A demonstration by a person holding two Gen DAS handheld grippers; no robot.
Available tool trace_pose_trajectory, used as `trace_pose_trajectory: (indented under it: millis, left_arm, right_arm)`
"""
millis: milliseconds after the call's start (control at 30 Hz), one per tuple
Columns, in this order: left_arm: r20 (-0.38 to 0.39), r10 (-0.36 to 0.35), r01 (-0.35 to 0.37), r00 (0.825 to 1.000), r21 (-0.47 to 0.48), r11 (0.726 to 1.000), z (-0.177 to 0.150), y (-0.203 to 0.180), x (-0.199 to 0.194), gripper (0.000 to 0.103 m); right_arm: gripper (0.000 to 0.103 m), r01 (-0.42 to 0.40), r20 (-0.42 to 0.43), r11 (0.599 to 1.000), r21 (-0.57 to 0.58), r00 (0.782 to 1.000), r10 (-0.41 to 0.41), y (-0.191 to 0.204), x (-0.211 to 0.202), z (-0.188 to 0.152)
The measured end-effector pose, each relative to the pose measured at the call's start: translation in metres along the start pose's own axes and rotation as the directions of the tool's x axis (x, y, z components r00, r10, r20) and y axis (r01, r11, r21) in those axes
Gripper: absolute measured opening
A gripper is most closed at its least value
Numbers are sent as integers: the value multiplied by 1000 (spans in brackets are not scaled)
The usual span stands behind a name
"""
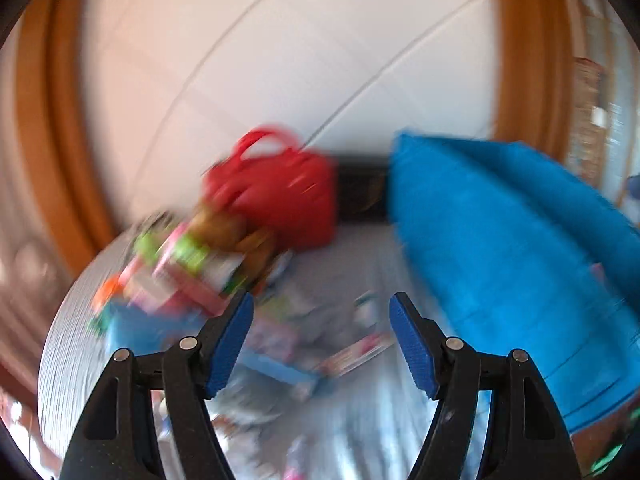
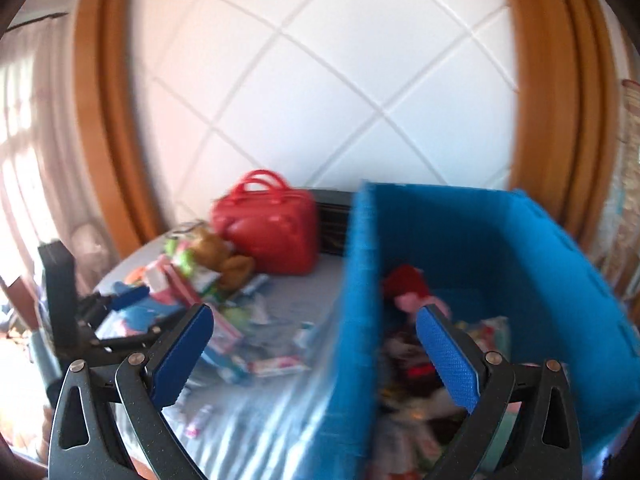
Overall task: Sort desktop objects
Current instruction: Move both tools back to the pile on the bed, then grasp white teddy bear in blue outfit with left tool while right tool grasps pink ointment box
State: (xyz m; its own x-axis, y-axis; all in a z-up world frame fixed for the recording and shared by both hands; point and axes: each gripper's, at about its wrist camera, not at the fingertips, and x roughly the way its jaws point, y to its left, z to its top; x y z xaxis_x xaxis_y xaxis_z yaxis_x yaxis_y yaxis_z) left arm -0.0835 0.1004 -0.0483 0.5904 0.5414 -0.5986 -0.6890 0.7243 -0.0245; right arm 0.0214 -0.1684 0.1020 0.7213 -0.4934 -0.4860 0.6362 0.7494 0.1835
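Both views are motion-blurred. A blue fabric bin [image 2: 472,248] stands on the right of the grey table and holds a red-haired doll [image 2: 408,284] and other toys; it also shows in the left wrist view [image 1: 500,240]. A heap of toys and packets [image 1: 184,268] lies at the left, with a brown plush bear [image 2: 212,252]. My left gripper [image 1: 321,304] is open and empty above flat packets [image 1: 352,354]. My right gripper [image 2: 314,316] is open and empty, straddling the bin's near wall. The left gripper shows in the right wrist view [image 2: 120,304].
A red handbag [image 2: 268,232] stands at the back of the table, also in the left wrist view [image 1: 280,196], with a dark box [image 1: 362,188] beside it. A white tiled wall and wooden frame [image 2: 536,80] stand behind. The table edge [image 1: 52,352] curves at the left.
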Motion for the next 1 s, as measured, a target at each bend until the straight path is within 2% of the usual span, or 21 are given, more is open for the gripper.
trace_pose_trajectory:
  millis: [100,233,333,433,533,633,800,867,933,1000]
  left_arm:
    - [-61,61,-65,996,-60,996,-33,49,11,70]
    - [-172,134,-151,976,-92,984,-82,99,30,70]
    - [-243,197,-225,950,-95,970,-123,132,45,70]
    - [-288,229,-266,930,-93,960,-150,156,58,70]
    - [-320,236,-285,917,-113,952,-167,178,79,70]
    - [-323,223,-272,920,-117,955,-168,188,100,70]
    - [-365,133,-197,922,-144,970,-162,186,147,70]
    - [-387,114,-184,915,-149,972,-162,186,164,60]
    - [-428,95,-178,899,-160,971,-162,186,179,36]
    - [-451,44,-153,892,-208,966,-164,190,186,30]
  right_arm:
    - [103,-60,-4,998,-17,998,60,37,24,-8]
    - [103,-108,-97,994,-31,990,104,77,77,-33]
    - [103,-120,-210,993,-8,971,115,92,124,-62]
    - [103,-102,-320,994,33,941,107,97,162,-97]
    - [103,-64,-413,997,48,907,78,99,190,-129]
    - [103,-31,-478,998,52,877,52,101,209,-153]
    - [103,41,-528,997,72,849,3,93,232,-170]
    - [103,77,-538,995,65,842,-30,89,242,-174]
    - [103,105,-543,993,54,838,-59,85,251,-176]
    - [103,130,-553,991,40,829,-86,80,265,-176]
